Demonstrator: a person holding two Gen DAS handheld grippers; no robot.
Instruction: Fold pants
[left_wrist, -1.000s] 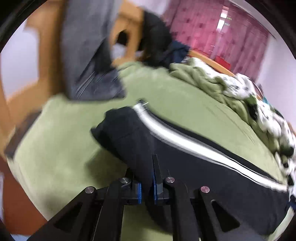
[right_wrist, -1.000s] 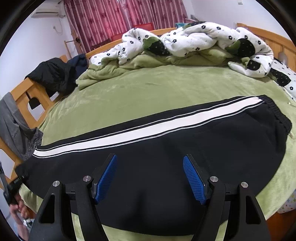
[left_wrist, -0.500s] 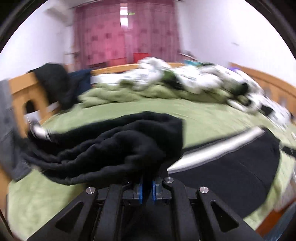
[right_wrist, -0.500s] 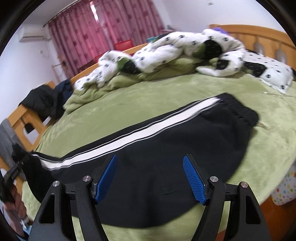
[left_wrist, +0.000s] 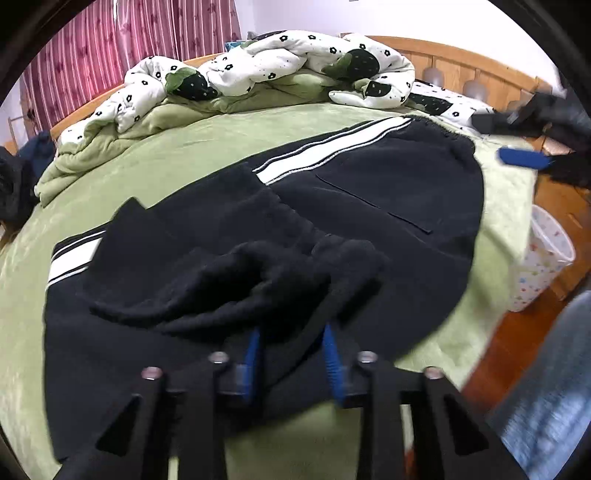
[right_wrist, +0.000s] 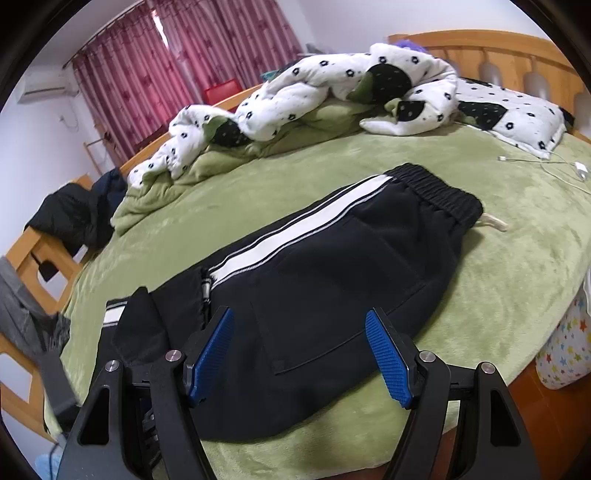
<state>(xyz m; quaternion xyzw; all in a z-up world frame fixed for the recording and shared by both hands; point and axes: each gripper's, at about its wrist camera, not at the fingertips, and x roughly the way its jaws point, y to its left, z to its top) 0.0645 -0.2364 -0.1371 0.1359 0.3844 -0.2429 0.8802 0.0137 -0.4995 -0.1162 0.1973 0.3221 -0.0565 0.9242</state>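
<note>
Because the leg end has to land on the upper half for the fold to hold, the left claw (left_wrist: 291, 345) sits low over the pants (left_wrist: 388, 206) with bunched black cuff fabric (left_wrist: 280, 277) heaped just ahead of its blue pads (left_wrist: 253, 343). Those pads stand a little apart with cloth between them, and I cannot tell whether they grip the cuff or have let it go. The pants lie across the green bed (right_wrist: 517, 236), waistband (right_wrist: 436, 188) toward the headboard side, the white side stripe (right_wrist: 295, 236) running along the far edge, the legs doubled over near the middle so the garment reads as roughly half its length. The right claw (right_wrist: 301, 354) hovers spread wide and empty above the near edge of the seat area, probably placed to smooth or pin the lower layer. A rumpled spotted quilt (right_wrist: 314, 92) is pushed to the far side, clear of the folding.
</note>
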